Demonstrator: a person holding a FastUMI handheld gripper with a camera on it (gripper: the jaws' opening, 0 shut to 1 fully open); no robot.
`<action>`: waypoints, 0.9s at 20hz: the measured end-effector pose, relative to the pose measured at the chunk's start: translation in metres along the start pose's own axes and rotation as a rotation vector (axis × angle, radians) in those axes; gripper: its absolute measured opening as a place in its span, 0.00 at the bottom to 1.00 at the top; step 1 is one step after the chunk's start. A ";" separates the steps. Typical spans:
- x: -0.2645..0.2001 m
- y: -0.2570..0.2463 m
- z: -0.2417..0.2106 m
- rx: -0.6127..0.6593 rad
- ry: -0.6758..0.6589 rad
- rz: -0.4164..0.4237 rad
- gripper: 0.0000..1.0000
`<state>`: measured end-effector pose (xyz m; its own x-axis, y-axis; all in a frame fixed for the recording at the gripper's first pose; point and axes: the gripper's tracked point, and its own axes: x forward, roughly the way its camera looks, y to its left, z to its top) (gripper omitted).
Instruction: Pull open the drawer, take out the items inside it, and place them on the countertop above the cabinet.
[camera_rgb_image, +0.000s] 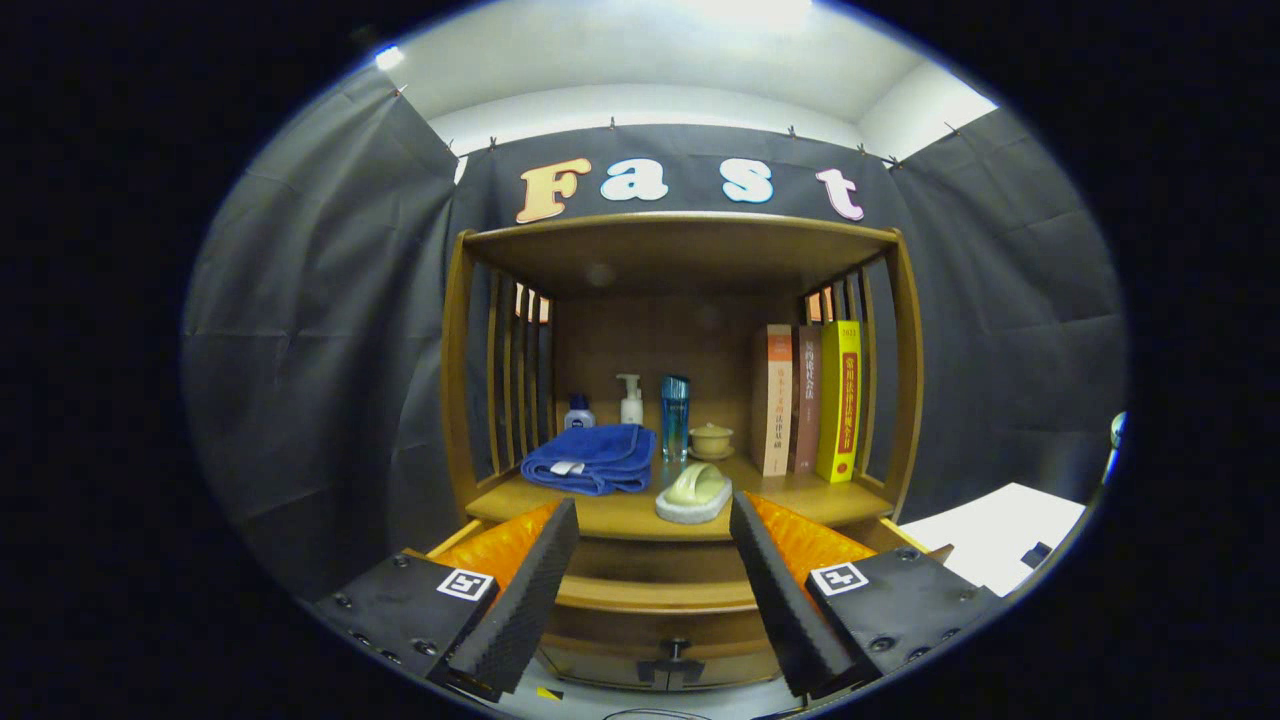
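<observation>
1. Hovering in front of the wooden cabinet (905, 350), the gripper (655, 590) has its fingers spread wide with nothing between them but open air.
2. The drawer (655, 625) sits pulled open below and between the fingers, its front panel with a dark handle (672, 655) nearest the camera; what lies inside it cannot be made out.
3. On the countertop (800, 495) just beyond the fingertips rests a pale green curved object on a light base (694, 493), roughly midway between the two fingers.
4. A folded blue towel (592, 459) lies to the left of it, further back on the same surface.
5. Behind stand a small white bottle with a blue cap (578, 412), a white pump bottle (630, 399), a tall blue bottle (674, 415) and a small lidded cup (711, 439).
6. Three upright books (808, 398) lean against the right side of the shelf.
</observation>
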<state>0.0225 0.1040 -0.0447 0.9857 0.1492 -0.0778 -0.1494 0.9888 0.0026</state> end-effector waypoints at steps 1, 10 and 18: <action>-0.003 -0.002 -0.010 0.002 0.011 -0.007 0.99; -0.019 -0.030 -0.059 0.058 0.039 -0.075 0.99; -0.014 -0.017 -0.100 0.019 0.055 -0.043 1.00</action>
<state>0.0033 0.0839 -0.1429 0.9854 0.1061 -0.1334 -0.1048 0.9943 0.0171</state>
